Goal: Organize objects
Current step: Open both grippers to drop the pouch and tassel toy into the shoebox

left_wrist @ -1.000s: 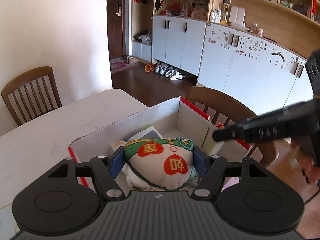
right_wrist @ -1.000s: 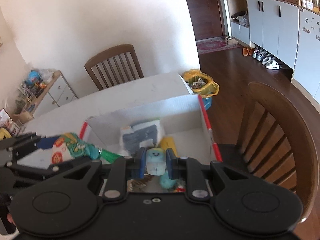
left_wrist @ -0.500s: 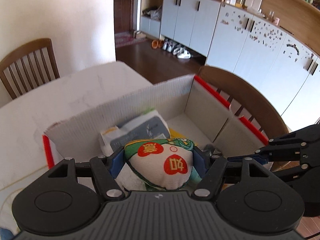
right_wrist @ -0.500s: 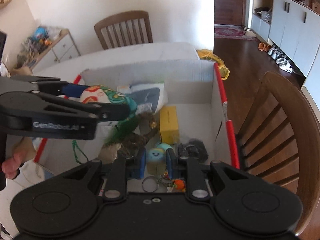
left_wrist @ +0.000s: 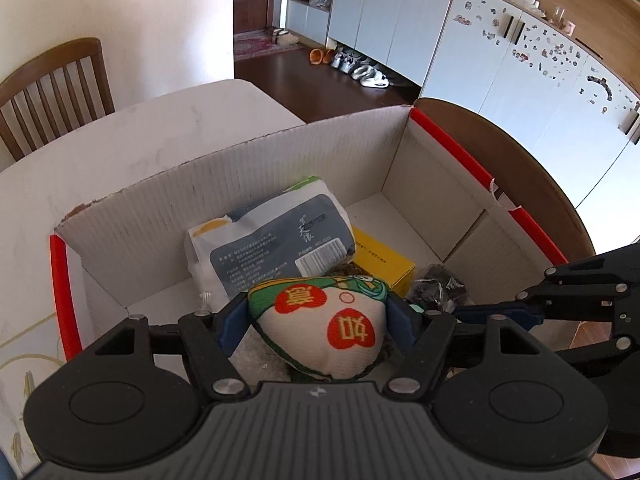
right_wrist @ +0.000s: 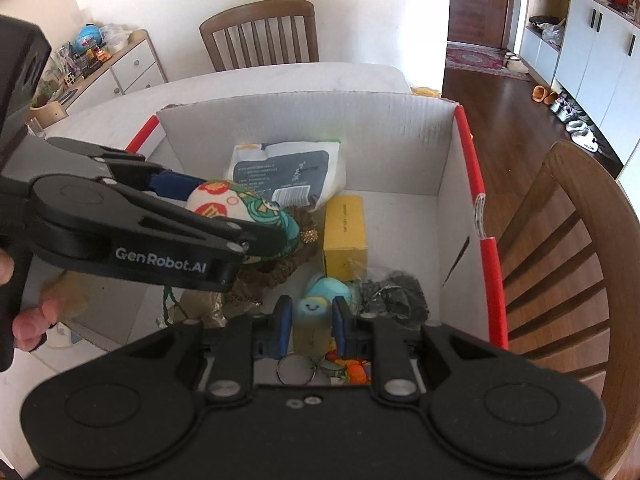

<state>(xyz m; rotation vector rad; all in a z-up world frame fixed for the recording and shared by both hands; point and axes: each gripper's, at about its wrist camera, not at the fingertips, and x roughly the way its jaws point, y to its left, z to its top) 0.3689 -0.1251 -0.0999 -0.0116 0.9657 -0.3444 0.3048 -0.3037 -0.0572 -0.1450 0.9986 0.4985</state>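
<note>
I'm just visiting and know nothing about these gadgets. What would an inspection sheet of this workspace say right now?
Surface: white table, bearing an open white cardboard box with red edges.
Job's things: printed cloth pouch; small blue-and-yellow smiling plush.
Clutter: in the box, grey-and-white plastic packet, yellow carton, dark crinkled bag.
Grippers: left gripper clamps the pouch over the box; right gripper clamps the plush.
Cables: nothing seen.
Surroundings: wooden chairs, white cupboards, shoes on dark floor.
</note>
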